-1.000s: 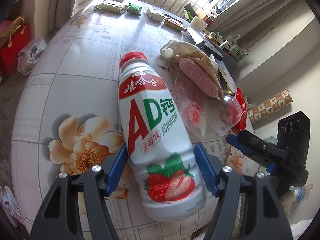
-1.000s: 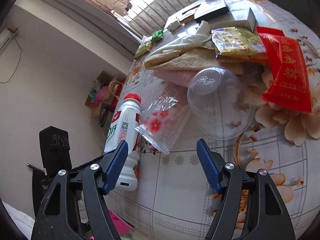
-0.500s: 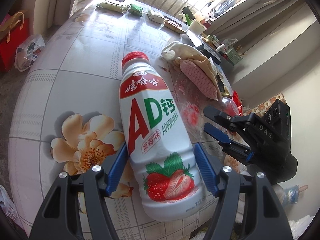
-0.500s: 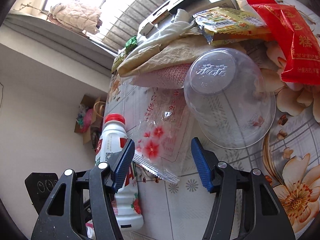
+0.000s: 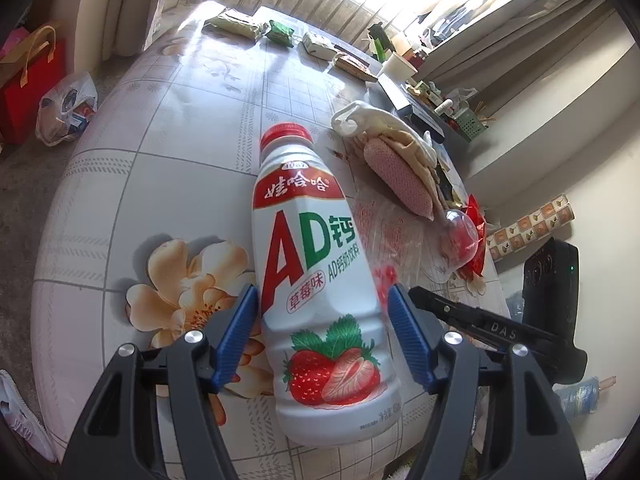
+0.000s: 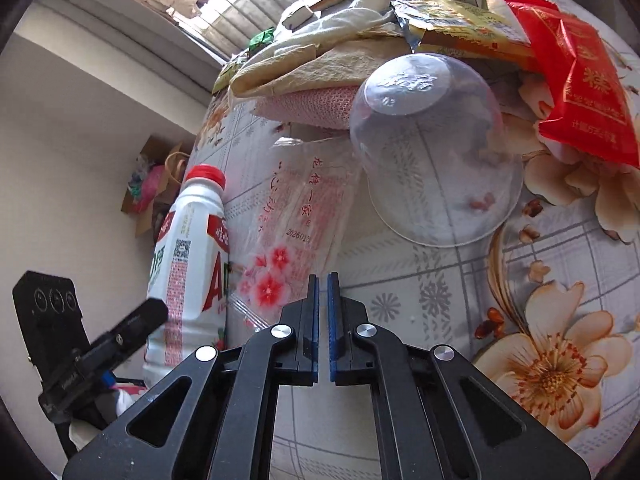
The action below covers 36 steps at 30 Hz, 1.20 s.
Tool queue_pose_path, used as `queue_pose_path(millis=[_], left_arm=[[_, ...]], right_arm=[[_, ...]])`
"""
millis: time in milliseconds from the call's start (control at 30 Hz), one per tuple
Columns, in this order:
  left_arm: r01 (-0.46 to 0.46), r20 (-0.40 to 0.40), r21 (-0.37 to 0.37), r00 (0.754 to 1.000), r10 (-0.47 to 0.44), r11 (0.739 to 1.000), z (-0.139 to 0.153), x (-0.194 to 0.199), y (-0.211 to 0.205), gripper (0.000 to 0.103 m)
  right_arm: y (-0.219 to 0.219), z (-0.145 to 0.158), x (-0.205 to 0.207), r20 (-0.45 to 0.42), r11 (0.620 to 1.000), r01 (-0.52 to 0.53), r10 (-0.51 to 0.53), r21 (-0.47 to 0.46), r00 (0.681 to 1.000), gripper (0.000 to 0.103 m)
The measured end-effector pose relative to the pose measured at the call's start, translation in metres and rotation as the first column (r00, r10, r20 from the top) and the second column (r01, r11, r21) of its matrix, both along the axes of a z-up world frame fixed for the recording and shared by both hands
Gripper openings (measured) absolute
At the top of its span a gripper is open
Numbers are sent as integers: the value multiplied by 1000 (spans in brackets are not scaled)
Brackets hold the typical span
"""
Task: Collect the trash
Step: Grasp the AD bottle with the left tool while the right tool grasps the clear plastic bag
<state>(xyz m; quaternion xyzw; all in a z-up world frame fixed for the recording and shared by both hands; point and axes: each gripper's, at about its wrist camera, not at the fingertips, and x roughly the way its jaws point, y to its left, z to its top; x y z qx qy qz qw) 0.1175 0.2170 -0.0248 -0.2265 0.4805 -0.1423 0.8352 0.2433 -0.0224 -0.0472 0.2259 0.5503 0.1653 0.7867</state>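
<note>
The left gripper (image 5: 322,330) has its ribbed blue pads (image 5: 236,338) set wide, one on each side of the lower body of a milk drink bottle (image 5: 320,280). Whether the pads press the plastic cannot be told. The bottle is smooth white plastic with a red screw cap at 12 o'clock, a red-and-green "AD" label and a printed strawberry near its base. It lies on the glossy floral tablecloth (image 5: 160,184), at the near table edge.

At 2 o'clock from the bottle lies a flat clear plastic wrapper (image 6: 296,236) with red flower print and red lettering, crinkled and translucent. In the right wrist view its near edge lies just ahead of the right gripper (image 6: 323,284), whose blue pads stand nearly together with only a thin slit between them. Whether the film is caught in that slit cannot be told.

Further right sits an inverted clear plastic bowl (image 6: 432,148) — domed, thin-walled, its rim flat on the cloth. Behind it, at 11 o'clock, lies a soft heap: a pink mesh pad (image 6: 312,104) under crumpled beige cloth (image 6: 320,64). At 2 o'clock from the bowl is a shiny red foil snack bag (image 6: 584,84) beside a yellow foil packet (image 6: 460,24).
</note>
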Motion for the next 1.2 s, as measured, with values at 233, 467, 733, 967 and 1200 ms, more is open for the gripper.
queue_pose_path(millis=[233, 467, 733, 967, 1200], left_arm=[[45, 11, 63, 999, -46, 997, 2, 1, -20, 64], [75, 13, 78, 997, -76, 994, -2, 5, -34, 64], [88, -10, 65, 996, -87, 994, -4, 7, -36, 64], [70, -84, 11, 994, -69, 998, -12, 26, -22, 68], [59, -135, -7, 989, -60, 998, -14, 48, -11, 68]], right_arm=[[-2, 9, -28, 30, 992, -119, 120, -28, 992, 7], [-2, -5, -13, 5, 978, -117, 117, 171, 993, 31], [18, -12, -3, -5, 981, -110, 112, 159, 994, 10], [19, -7, -9, 27, 991, -108, 106, 85, 994, 3], [26, -1, -11, 65, 993, -106, 103, 47, 993, 3]])
